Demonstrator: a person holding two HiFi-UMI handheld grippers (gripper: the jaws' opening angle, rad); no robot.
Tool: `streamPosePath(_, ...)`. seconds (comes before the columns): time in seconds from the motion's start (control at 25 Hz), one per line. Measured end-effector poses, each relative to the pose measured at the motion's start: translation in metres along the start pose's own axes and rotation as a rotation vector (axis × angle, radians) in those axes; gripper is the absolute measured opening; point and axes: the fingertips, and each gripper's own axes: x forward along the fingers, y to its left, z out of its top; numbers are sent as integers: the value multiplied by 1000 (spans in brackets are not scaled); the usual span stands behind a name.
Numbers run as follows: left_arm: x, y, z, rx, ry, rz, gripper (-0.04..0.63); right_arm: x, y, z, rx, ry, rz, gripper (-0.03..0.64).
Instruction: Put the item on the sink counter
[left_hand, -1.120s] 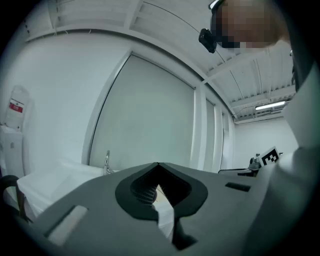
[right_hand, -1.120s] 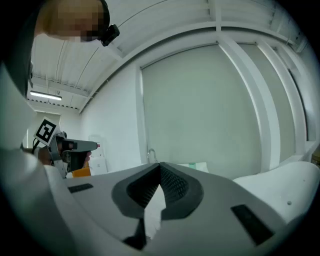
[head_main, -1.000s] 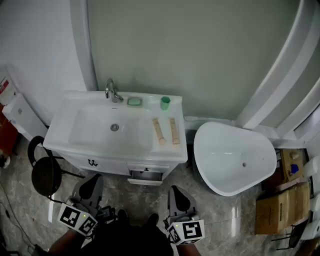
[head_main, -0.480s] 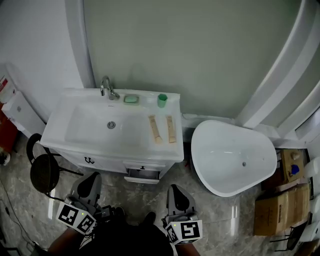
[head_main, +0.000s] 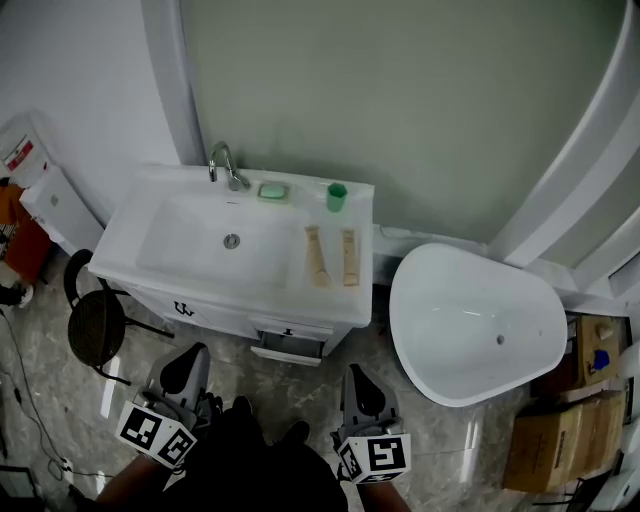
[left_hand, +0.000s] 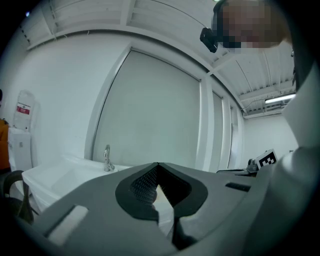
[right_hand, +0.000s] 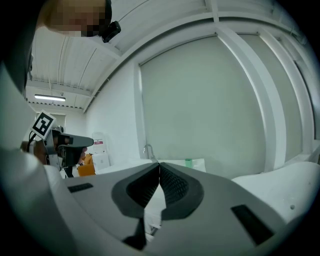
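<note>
In the lower part of the head view the left gripper (head_main: 185, 368) sits at lower left and the right gripper (head_main: 357, 383) at lower centre, both pointing up the frame toward the white sink counter (head_main: 290, 300) and well apart from it. Each gripper's own view shows its jaws pressed together at the tips with nothing between them, so neither one carries an item. Which item the task means cannot be told. The things on the counter are all to the right of or behind the basin (head_main: 200, 245). Two pale tubes (head_main: 317, 256) lie side by side on the flat strip right of the basin. A green cup (head_main: 337, 196) stands upright at the back right corner. A green soap dish (head_main: 271, 190) sits just right of the faucet (head_main: 225, 165) along the back edge. Under the counter's front a drawer (head_main: 287, 346) stands slightly open. A white bathtub (head_main: 475, 320) fills the right of the frame, close beside the counter. A black stool (head_main: 95, 325) stands at the left, and cardboard boxes (head_main: 545, 450) sit at the lower right.
</note>
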Motion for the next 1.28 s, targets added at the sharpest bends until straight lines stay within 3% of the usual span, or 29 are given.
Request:
streamPosePath(0.28, 28, 28, 1, 28, 20, 9, -2, 39, -11, -10, 2, 39, -32, 6)
streamPosePath(0.72, 100, 120, 5, 34, 58, -83, -2, 134, -5, -8, -38, 109, -132, 8)
streamPosePath(1.04, 142, 190, -8, -1, 116, -124, -2, 198, -8, -24, -59, 185, -200, 9)
streamPosePath(1.28, 168, 213, -22, -26, 150, -113, 0, 239, -28, -56, -55, 271, -206, 45)
